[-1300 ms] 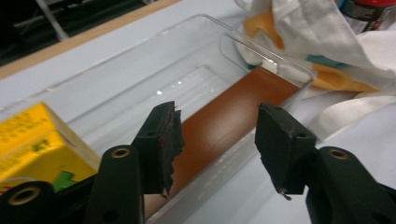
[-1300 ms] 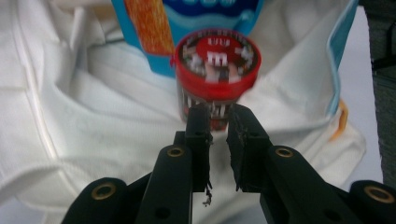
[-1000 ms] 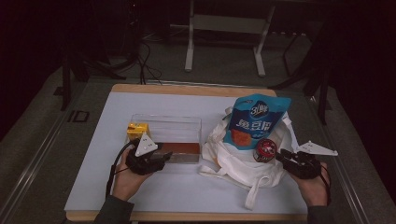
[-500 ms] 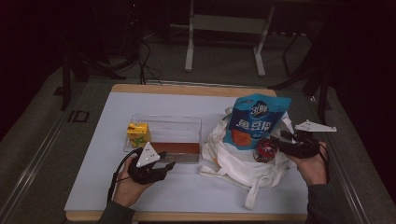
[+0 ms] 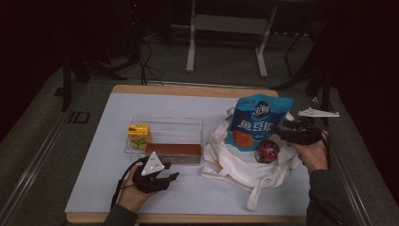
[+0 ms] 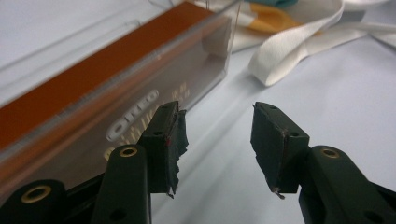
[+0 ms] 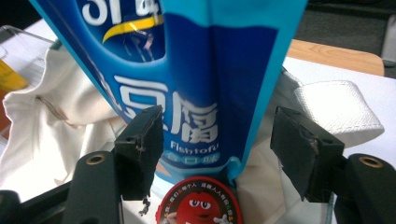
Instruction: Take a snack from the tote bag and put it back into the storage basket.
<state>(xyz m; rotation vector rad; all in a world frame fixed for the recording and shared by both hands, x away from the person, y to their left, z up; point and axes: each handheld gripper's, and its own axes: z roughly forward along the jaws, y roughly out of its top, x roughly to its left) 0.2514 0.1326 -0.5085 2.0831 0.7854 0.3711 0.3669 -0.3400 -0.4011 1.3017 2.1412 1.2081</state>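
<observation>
Blue snack pouch (image 7: 187,84) stands in the white cloth bag (image 5: 240,162), above a red round tin (image 5: 267,151). The right gripper (image 7: 217,140) has just been opening; its jaws stand wide around the pouch without pressing it. I judge the next move is to close on it. The left gripper (image 6: 217,135) waits half spread, empty, beside the clear box (image 5: 164,139). Pale table (image 5: 117,197), dark room behind.

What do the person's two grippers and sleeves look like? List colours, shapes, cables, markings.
Left gripper: black body, grey three-cornered plate on top, black cable looping beside the wrist, brass-ringed screw holes, worn black pads. Right gripper: the same black build and grey plate. Both sleeves are dark grey-green.
</observation>
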